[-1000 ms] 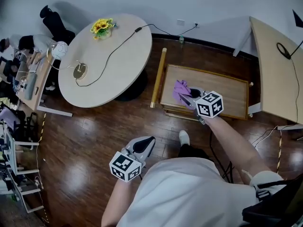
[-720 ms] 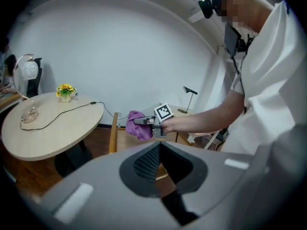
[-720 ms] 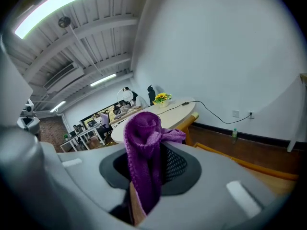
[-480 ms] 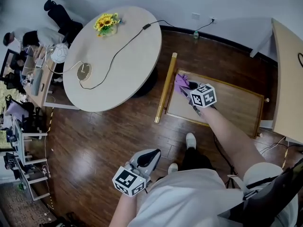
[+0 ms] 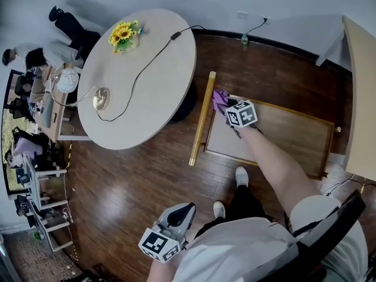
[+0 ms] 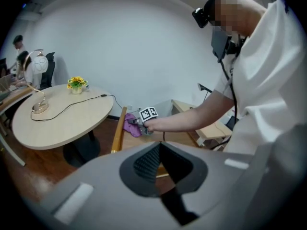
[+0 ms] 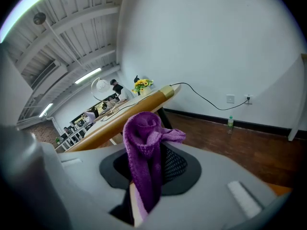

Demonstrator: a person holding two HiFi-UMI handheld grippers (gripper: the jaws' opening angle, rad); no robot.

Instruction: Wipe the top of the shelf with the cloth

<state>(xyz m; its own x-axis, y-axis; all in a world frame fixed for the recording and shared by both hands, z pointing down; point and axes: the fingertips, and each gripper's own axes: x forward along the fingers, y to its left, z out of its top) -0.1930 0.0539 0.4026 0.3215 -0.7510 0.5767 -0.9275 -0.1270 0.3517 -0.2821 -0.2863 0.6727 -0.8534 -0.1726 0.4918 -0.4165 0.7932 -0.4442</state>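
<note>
The purple cloth [image 5: 220, 100] is pinched in my right gripper [image 5: 230, 109] at the far left corner of the low wooden shelf top [image 5: 282, 137]. In the right gripper view the cloth [image 7: 146, 152] bunches up between the shut jaws. My left gripper [image 5: 176, 216] hangs low by the person's left side above the floor, far from the shelf, its jaws together with nothing held. The left gripper view shows the cloth [image 6: 131, 124] and the right gripper [image 6: 139, 125] far off on the shelf.
A round table [image 5: 138, 75] with a cable, a lamp and yellow flowers [image 5: 121, 34] stands left of the shelf. A wooden rail [image 5: 201, 117] runs along the shelf's left edge. A desk edge [image 5: 359, 98] lies at right. People sit at far left.
My right gripper has slid the cloth leftward and farther back across the shelf top to its left corner. The left gripper has dropped lower in the view.
</note>
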